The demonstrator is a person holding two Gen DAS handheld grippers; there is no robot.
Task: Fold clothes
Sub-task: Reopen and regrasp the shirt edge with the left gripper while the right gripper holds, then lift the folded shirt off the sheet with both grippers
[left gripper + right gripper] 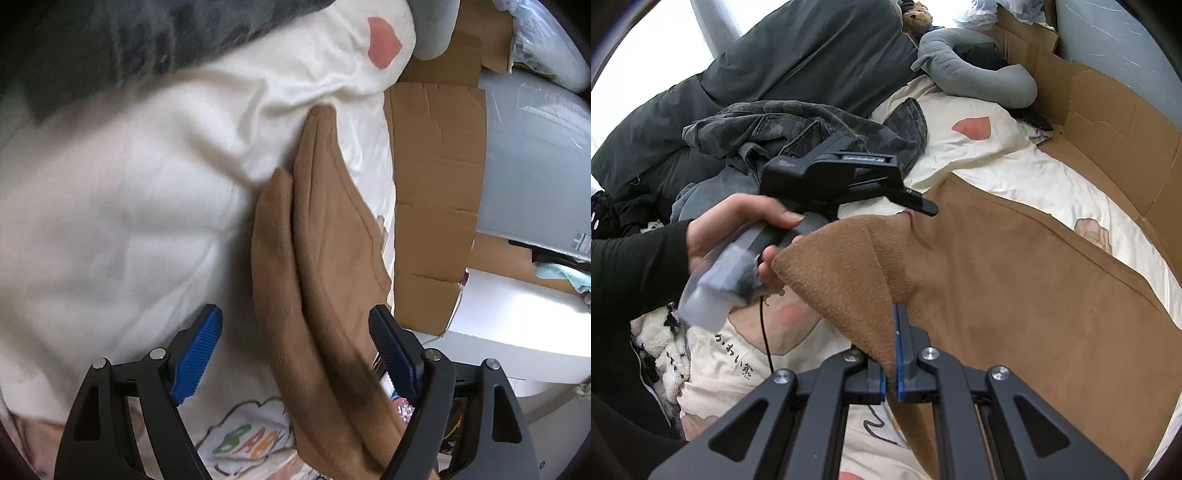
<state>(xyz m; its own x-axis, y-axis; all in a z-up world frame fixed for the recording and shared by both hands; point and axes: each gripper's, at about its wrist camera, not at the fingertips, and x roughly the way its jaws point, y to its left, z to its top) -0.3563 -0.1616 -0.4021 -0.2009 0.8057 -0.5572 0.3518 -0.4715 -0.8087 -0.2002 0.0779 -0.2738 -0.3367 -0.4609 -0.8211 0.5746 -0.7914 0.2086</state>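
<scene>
Currently, by item:

Brown garment [1015, 288]: a brown fleecy piece of clothing spread over the cream bedsheet [990, 170], running from the near edge of the bed towards the cardboard; one corner is lifted and folded back over itself.

Right gripper [897, 354]: clenched on the lifted corner of the brown garment, the fabric pinched between its blue pads [901, 369] and draping down to the left of them.

Left gripper [295, 354]: released, jaws standing wide with nothing pressed between the blue pads [195, 354]; it hangs over the brown garment [325, 258], a fold of which lies in the gap between the fingers without being squeezed. In the right wrist view the same gripper [923, 205] points out over the garment's far edge.

Left hand [738, 229]: wrapped round the gripper handle, a black sleeve [635, 280] at the wrist.

Bedsheet: cream, printed with pink patches [384, 42] and cartoon figures; rumpled under the garment.

Dark clothes pile [798, 129]: grey patterned clothing heaped at the far left of the bed, apart from the brown garment.

Grey plush toy [975, 77]: lies at the head of the bed, beside the cardboard.

Cardboard [1108, 133]: flattened sheets standing along the right side of the bed.
</scene>
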